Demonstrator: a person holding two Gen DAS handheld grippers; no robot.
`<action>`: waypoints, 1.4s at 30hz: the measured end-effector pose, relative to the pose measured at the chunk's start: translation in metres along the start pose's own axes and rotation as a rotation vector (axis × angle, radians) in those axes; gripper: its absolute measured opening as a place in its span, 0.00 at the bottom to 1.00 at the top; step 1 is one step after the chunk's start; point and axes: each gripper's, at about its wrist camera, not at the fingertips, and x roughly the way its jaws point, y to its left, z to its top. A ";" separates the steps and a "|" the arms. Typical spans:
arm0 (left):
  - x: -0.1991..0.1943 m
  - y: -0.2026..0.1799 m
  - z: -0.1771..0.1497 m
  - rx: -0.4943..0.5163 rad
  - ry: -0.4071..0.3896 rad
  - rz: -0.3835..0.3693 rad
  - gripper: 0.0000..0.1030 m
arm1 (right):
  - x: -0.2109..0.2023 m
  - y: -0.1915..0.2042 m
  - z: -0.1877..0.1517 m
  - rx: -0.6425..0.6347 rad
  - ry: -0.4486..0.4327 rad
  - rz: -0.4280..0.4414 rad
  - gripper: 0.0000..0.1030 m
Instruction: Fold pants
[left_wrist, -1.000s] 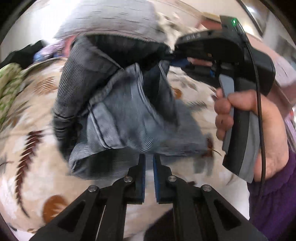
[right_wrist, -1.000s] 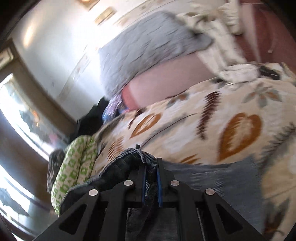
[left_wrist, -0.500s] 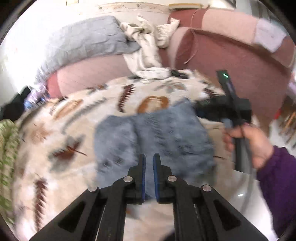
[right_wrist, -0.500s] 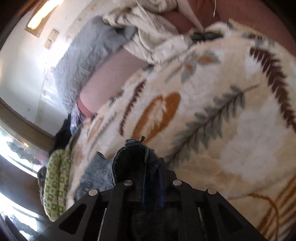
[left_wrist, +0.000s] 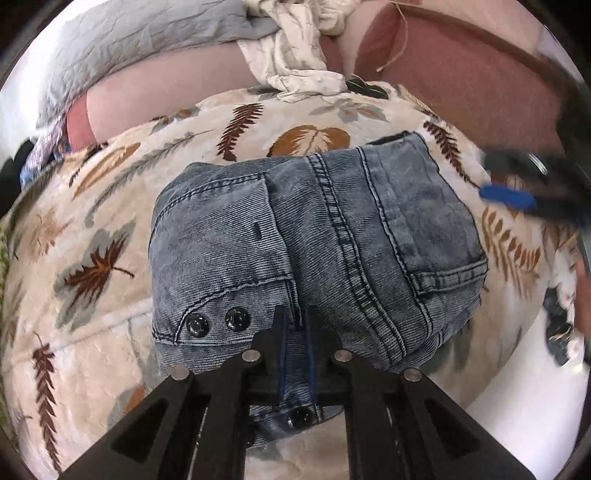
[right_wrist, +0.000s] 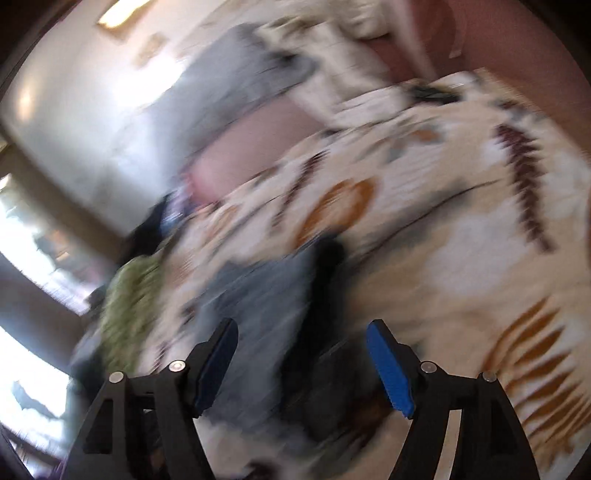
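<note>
The grey-blue denim pants (left_wrist: 332, 236) lie folded in a compact bundle on the leaf-patterned blanket (left_wrist: 92, 332), back pocket and two black snaps facing up. My left gripper (left_wrist: 295, 317) is shut on the bundle's near edge, with denim pinched between its blue pads. In the left wrist view my right gripper (left_wrist: 517, 192) is a blur beside the far right corner of the pants. The right wrist view is smeared by motion. There my right gripper (right_wrist: 302, 326) has its jaws opening wide above the pants (right_wrist: 258, 302), and the blue pads (right_wrist: 388, 365) touch nothing.
A pink sofa back (left_wrist: 461, 74) curves behind the blanket, with a grey quilt (left_wrist: 129, 40) and a crumpled white cloth (left_wrist: 295, 55) draped on it. A green patterned cloth (right_wrist: 129, 306) lies at the blanket's left edge. A hand shows at the far right (left_wrist: 581, 295).
The pants came down from a hanging bundle and now lie folded on the blanket. My right gripper let go of them, opened and drew away. My left gripper stayed shut on the near edge.
</note>
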 end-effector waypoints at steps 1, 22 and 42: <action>-0.001 0.003 -0.001 -0.012 0.000 -0.010 0.09 | 0.001 0.007 -0.008 -0.013 0.011 0.003 0.74; -0.010 0.010 -0.013 -0.140 -0.111 -0.080 0.09 | 0.068 0.024 0.025 0.020 0.010 -0.019 0.34; -0.038 0.025 -0.022 -0.172 -0.145 -0.057 0.25 | 0.021 0.040 0.024 -0.128 -0.089 -0.262 0.68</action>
